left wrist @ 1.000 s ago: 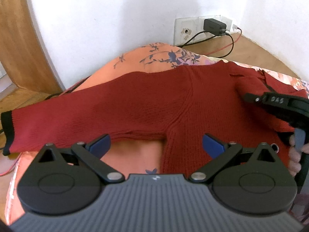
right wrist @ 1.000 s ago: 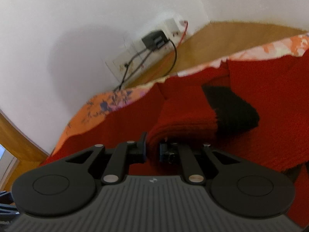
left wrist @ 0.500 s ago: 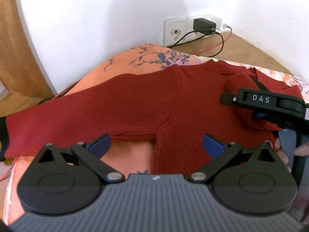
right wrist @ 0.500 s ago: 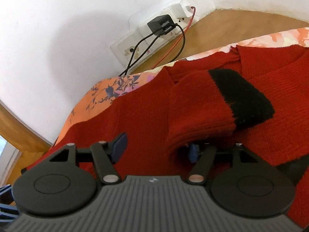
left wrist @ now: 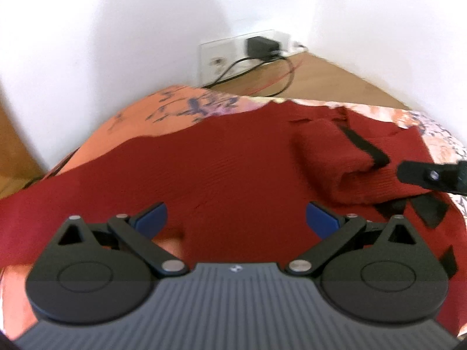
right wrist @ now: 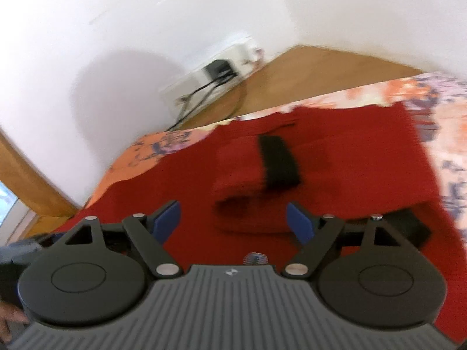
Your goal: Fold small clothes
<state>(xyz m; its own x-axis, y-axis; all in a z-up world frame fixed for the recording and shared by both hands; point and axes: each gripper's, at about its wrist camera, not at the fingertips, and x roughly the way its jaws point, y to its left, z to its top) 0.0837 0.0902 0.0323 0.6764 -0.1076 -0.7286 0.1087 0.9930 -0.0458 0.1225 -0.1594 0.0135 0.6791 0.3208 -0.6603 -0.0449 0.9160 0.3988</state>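
My left tool (left wrist: 236, 218) is hovering over the red knit sweater (left wrist: 233, 175), its blue-padded fingers (left wrist: 151, 217) standing wide apart with nothing between them. The sweater is lying spread across a floral orange bedsheet (left wrist: 175, 108); I cannot tell what surface is under the sheet. From the left wrist view, the sweater body is filling the middle of the frame. One sleeve (left wrist: 329, 160) is lying folded back over the body on the right side, its black cuff (left wrist: 364, 145) pointing toward the far edge. My right tool (left wrist: 432, 175) is showing at the right edge of that view as a black bar, just beside the folded sleeve; contact cannot be judged, the frame is blurred.

In the right wrist view, my right tool (right wrist: 233, 221) is also spread apart and holding nothing. The folded sleeve (right wrist: 245, 186) is sitting just ahead of the gap between the fingers (right wrist: 300, 221), with the black cuff (right wrist: 278, 163) lying across its far part. A black trim patch (right wrist: 408, 224) is showing at the sweater's near right edge.

Behind the sheet, a wooden floor (right wrist: 306, 78) is meeting a white wall (left wrist: 116, 29). A wall socket plate (left wrist: 221, 55) is carrying a black charger (left wrist: 261, 46) with cables (left wrist: 274, 75) trailing down. Both frames are motion-blurred, so fine detail of the knit is unreadable.
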